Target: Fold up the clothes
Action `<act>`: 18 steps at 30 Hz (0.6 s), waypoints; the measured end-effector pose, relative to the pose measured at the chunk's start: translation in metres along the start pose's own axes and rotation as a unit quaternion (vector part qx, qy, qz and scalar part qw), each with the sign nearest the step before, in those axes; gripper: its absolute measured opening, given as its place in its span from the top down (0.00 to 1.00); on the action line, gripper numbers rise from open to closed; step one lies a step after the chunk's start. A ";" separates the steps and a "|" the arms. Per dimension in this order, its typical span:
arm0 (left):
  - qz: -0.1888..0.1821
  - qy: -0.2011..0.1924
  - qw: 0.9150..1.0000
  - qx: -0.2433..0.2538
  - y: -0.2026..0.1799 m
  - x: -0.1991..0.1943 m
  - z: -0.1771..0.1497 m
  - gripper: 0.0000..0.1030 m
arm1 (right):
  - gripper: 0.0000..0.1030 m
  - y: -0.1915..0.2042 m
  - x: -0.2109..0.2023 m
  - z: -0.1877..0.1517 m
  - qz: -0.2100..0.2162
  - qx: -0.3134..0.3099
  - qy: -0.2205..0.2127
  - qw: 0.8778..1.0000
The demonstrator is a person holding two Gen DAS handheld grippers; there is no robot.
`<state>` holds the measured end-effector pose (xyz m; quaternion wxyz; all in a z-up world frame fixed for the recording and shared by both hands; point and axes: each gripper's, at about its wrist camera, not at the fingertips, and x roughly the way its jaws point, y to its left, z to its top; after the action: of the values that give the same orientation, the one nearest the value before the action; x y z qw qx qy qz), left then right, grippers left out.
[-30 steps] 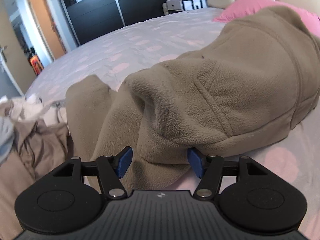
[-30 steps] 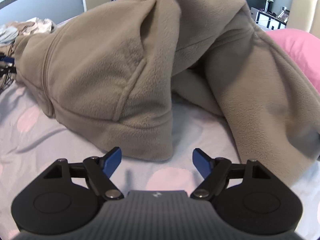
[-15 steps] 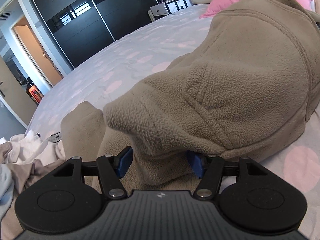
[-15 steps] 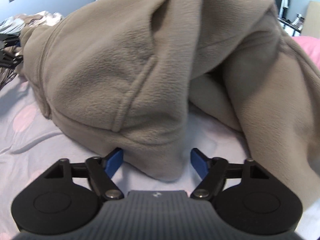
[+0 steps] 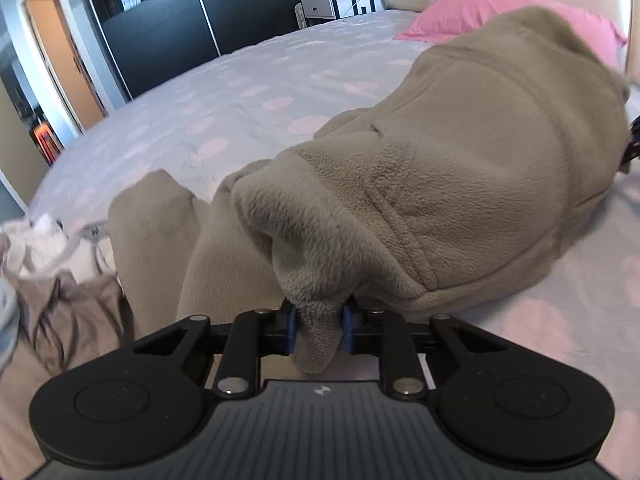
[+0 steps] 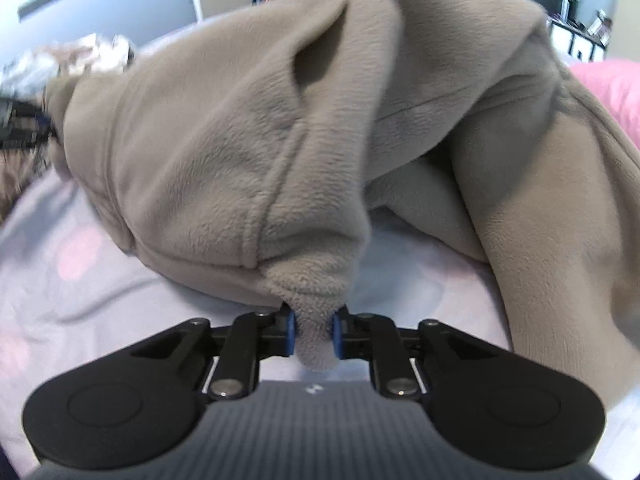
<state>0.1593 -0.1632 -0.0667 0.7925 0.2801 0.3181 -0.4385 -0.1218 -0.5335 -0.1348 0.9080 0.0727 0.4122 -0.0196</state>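
left wrist: left gripper [image 5: 319, 330] angled down at bottom centre, jaws closing on fleece jacket [image 5: 460, 184] hem | right wrist: right gripper [image 6: 313, 332] same, pinching jacket corner | jacket heaped mid-frame on bed [image 5: 240, 100]

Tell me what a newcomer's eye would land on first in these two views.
First, the big tan fleece jacket, heaped on the bed's pale sheet with pink dots and filling both views. Next, the left gripper and the right gripper, each at the bottom of its view, jaws closing with a bunched corner of fleece pinched between the blue pads. Behind, a pink pillow lies at the headboard.
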 end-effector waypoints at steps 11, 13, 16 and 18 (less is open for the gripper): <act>-0.117 -0.002 0.987 -0.114 0.019 -0.104 -0.001 0.86 | 0.85 0.013 -0.110 0.001 0.027 0.073 -0.064 0.995; -0.129 0.008 0.985 -0.116 0.016 -0.123 -0.002 0.86 | 0.85 0.024 -0.131 0.002 0.023 0.071 -0.059 0.995; -0.149 0.034 0.982 -0.114 0.005 -0.149 -0.005 0.86 | 0.85 0.045 -0.171 0.010 0.010 0.045 -0.031 0.998; -0.161 0.061 0.978 -0.113 -0.004 -0.164 -0.008 0.86 | 0.85 0.056 -0.197 0.015 0.001 0.024 -0.009 1.000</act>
<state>0.0858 -0.0744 0.0507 0.7170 0.1596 0.4543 -0.5040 -0.2354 -0.4849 0.0293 0.9095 0.0946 0.4037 -0.0291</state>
